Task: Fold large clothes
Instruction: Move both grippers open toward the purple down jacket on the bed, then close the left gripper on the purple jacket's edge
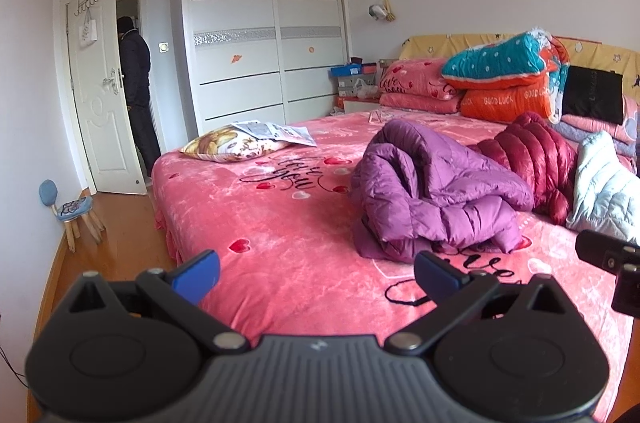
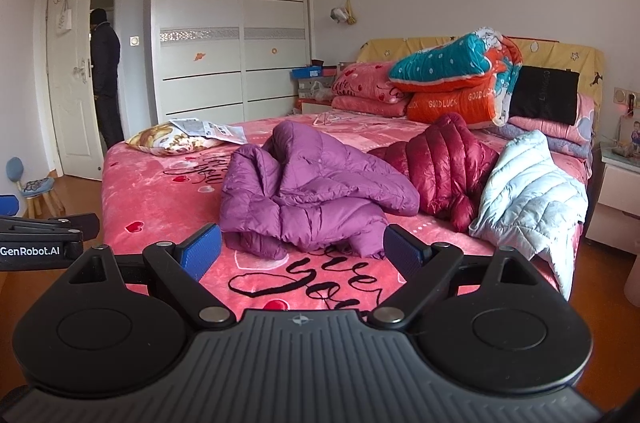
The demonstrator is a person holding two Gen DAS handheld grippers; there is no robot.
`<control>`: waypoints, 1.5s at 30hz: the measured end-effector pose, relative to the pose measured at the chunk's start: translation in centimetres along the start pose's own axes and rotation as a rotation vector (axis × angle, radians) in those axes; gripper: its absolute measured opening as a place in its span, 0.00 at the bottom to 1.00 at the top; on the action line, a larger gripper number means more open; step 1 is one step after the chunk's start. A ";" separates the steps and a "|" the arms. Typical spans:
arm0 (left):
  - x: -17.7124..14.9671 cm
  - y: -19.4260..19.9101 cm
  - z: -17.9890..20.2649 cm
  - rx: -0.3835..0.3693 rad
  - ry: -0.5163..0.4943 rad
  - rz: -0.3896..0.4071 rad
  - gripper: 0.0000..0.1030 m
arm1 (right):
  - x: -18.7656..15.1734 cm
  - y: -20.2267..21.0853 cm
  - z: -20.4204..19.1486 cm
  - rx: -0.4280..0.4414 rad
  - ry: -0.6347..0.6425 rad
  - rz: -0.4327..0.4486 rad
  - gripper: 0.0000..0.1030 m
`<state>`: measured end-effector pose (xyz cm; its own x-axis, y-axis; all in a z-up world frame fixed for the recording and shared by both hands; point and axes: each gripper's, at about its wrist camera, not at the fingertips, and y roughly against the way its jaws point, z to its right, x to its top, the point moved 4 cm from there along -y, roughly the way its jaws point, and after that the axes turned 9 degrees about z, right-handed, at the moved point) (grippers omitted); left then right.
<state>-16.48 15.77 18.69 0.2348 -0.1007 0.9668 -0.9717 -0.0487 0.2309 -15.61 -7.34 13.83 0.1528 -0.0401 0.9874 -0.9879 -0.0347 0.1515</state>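
The purple jacket (image 2: 316,191), the dark red jacket (image 2: 444,159) and the pale blue jacket (image 2: 528,195) are quilted, puffy cloth with a slight sheen, lying on a bed (image 2: 160,199) covered in soft, fleecy pink fabric. The right gripper (image 2: 302,251) is matt black plastic with a ribbed body, shiny metal pivot pins and textured blue pads (image 2: 202,251). The floor (image 1: 116,223) is smooth, glossy wood, and the wardrobe (image 1: 264,23) looks smooth and white.

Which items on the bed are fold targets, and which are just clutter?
Job: purple puffer jacket, dark red puffer jacket, pale blue quilted jacket; left gripper and right gripper, both open, empty.

Clutter: floral pillow, papers, folded quilts, black bag.
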 end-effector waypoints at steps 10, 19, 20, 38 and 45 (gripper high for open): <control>-1.1 -1.3 1.8 0.000 -0.036 -0.046 1.00 | -2.4 -1.5 1.8 -0.014 -0.065 -0.058 1.00; -2.0 -2.6 3.8 -0.014 -0.072 -0.080 1.00 | -4.3 -2.8 3.2 -0.050 -0.095 -0.098 1.00; -2.1 -2.8 4.0 -0.014 -0.076 -0.084 1.00 | -4.5 -2.9 3.4 -0.054 -0.103 -0.104 1.00; -4.6 -7.5 7.8 -0.077 -0.126 -0.124 0.99 | -8.6 -6.9 6.9 -0.144 -0.178 -0.230 1.00; -4.4 -11.1 10.8 -0.133 -0.184 -0.056 0.99 | -9.8 -9.2 8.6 -0.153 -0.233 -0.262 1.00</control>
<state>-6.41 5.98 10.72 0.2772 -0.2818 0.9186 -0.9488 0.0705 0.3079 -7.76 -15.23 2.42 0.3857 -0.2767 0.8802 -0.9045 0.0751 0.4199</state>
